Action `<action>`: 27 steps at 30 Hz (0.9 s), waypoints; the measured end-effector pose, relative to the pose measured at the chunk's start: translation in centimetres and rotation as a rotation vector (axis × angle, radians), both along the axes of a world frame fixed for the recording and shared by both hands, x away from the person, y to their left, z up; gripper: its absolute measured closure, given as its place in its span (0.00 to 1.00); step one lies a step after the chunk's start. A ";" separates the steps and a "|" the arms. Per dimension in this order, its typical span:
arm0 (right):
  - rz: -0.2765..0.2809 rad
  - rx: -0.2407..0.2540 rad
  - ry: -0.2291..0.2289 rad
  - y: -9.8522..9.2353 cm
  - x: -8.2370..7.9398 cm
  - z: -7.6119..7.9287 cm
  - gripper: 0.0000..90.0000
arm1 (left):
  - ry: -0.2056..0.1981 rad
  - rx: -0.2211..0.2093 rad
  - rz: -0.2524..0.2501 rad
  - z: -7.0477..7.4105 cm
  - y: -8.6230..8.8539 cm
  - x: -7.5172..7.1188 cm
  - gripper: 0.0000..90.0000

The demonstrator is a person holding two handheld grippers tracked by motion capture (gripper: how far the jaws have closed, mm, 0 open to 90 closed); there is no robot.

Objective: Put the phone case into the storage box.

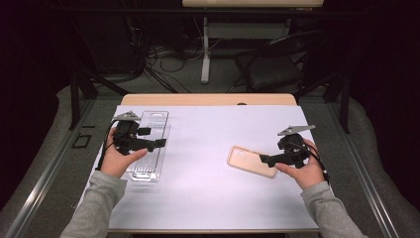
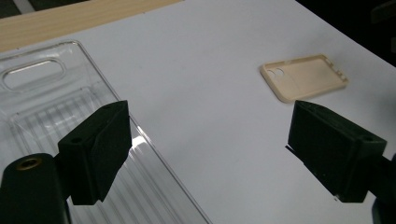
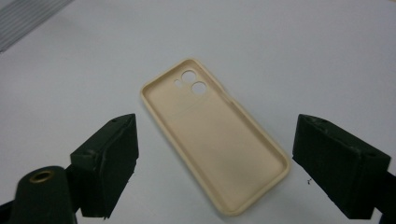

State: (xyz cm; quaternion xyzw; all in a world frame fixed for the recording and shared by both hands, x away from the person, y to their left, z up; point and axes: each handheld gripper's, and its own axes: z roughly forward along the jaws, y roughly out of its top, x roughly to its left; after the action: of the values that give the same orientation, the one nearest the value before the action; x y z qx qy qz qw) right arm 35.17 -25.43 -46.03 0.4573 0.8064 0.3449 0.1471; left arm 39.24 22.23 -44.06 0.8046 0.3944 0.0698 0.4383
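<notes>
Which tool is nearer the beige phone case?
The right. The right tool is at the phone case's near end, jaws open with the case lying below between them. The left tool is far across the table, above the clear tray.

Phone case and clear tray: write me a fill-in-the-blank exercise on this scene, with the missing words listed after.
1. The beige phone case lies with its hollow inside facing ____.
2. The right gripper hovers with its jaws ____ on either side of the case.
3. The left gripper is above the clear plastic ____.
4. Both things rest on a ____ table surface.

Missing words: up; open; tray; white
</notes>
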 end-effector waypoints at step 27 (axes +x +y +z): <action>-0.011 -0.060 0.058 0.8 5.6 1.1 0.23 | 0.008 0.031 0.059 0.0 0.2 3.3 0.16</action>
State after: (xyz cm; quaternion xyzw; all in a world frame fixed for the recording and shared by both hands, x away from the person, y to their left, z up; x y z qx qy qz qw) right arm 40.74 -24.68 -44.92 0.4670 0.8177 0.3063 0.1394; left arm 42.58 22.39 -44.07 0.7996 0.4188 0.0858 0.4217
